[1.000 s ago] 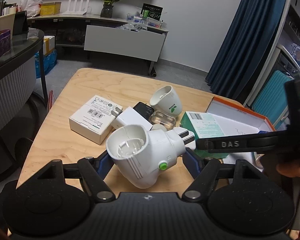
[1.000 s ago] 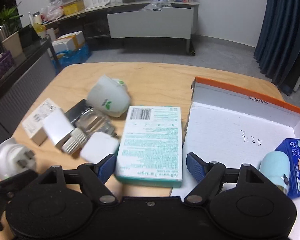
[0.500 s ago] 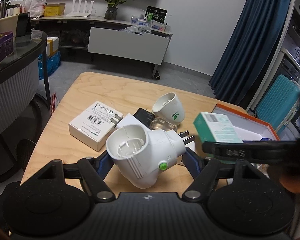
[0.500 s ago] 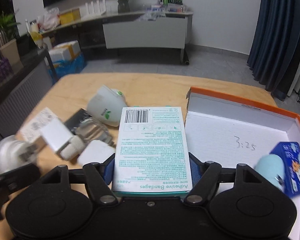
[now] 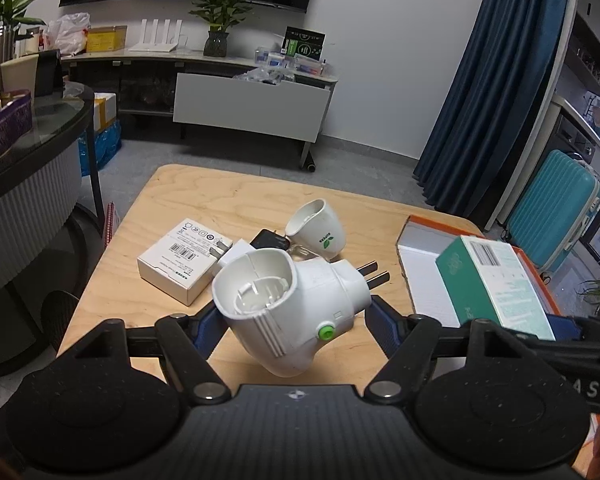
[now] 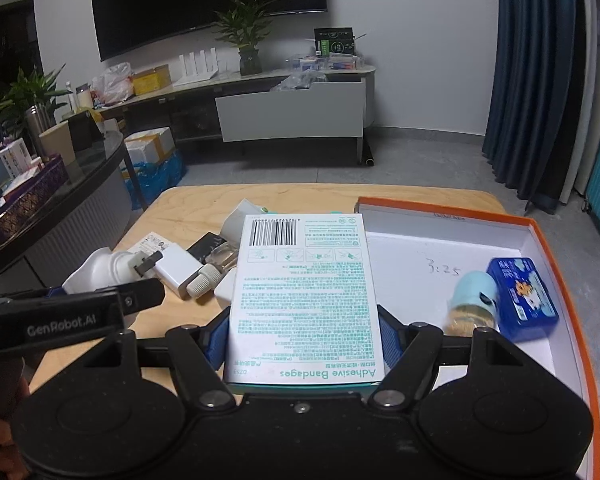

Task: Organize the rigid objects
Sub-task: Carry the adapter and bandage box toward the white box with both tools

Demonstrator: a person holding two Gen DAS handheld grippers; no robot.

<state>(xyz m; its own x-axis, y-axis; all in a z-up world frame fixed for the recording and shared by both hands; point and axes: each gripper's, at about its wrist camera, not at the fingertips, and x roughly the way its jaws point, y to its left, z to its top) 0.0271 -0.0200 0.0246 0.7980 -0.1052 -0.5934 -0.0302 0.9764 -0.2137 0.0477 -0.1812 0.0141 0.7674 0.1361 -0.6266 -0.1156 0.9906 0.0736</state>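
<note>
While the left gripper (image 5: pixel 292 316) clamps the white plug adapter (image 5: pixel 288 304) above the desk (image 5: pixel 204 196), the right gripper (image 6: pixel 302 334) grips the bandage box (image 6: pixel 304 296) flat, likely bound for the orange-rimmed box (image 6: pixel 556 240) at its 2 o'clock.

The orange-rimmed box (image 6: pixel 548 236) has bare white floor at its 9 o'clock half; a blue tin (image 6: pixel 522 298) and pale blue bottle (image 6: pixel 474 298) block its 3 o'clock side. On the wooden table (image 5: pixel 204 196), 12 o'clock is free, the middle is crowded by the white cup (image 5: pixel 316 230) and white carton (image 5: pixel 180 258).
</note>
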